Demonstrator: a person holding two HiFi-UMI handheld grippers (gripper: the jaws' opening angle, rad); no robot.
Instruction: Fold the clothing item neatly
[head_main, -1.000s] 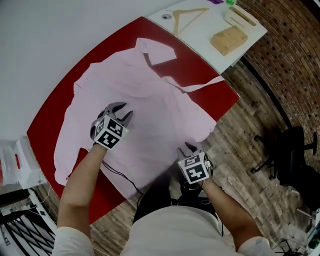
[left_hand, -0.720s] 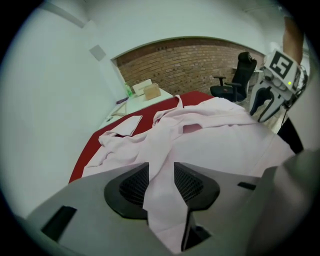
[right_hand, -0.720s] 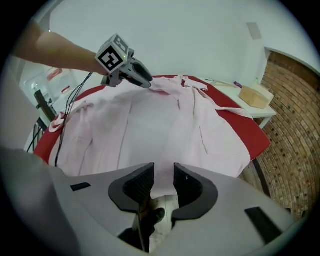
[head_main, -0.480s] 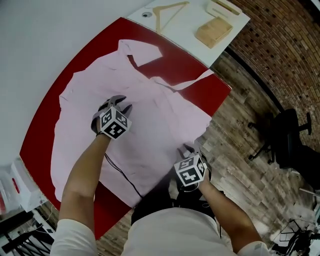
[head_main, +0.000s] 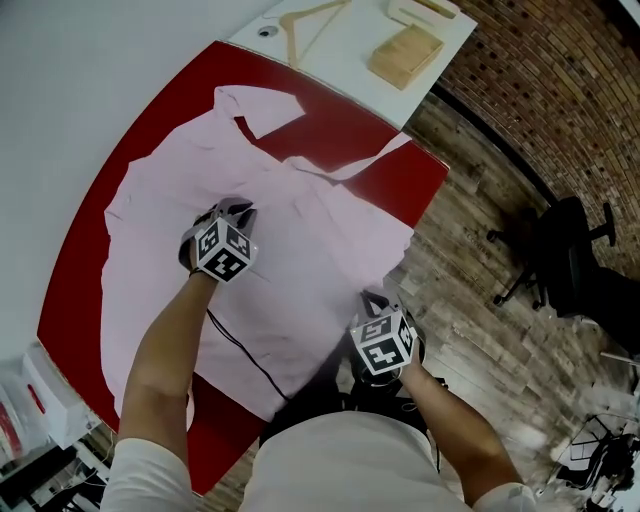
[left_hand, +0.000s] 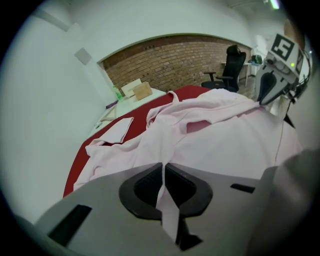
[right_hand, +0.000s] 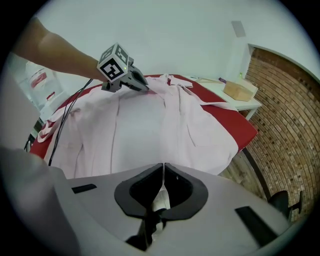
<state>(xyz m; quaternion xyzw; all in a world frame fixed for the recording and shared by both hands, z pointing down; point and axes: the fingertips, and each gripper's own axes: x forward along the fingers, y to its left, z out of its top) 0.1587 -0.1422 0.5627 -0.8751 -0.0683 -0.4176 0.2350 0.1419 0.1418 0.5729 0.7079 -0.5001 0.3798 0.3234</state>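
Red desk (head_main: 405, 180) is carrying a pink shirt (head_main: 300, 270). The shirt is lying spread open and a bit rumpled over most of it, reaching right to the edge nearest the person.

The left hand-held gripper (head_main: 240, 210) is sitting out in the middle of the shirt. Its jaws have just been closing and are now pinching a raised ridge of pink cloth. The right hand-held gripper (head_main: 372, 300) is working the near right corner by the desk's edge. Its jaws have just been closing too and are biting on the hem there.

What I'm worrying about: that left pinch is looking pretty thin, so the cloth could be slipping out once it's getting lifted. Or it's grabbing more than one layer and dragging the whole shirt along instead of folding one side over. The black cable (head_main: 240, 355) trailing across the cloth could be snagging as well.

Writing-wise, I'm not spotting any brand or label I can read, just square marker patterns on the cubes (head_main: 222, 252).
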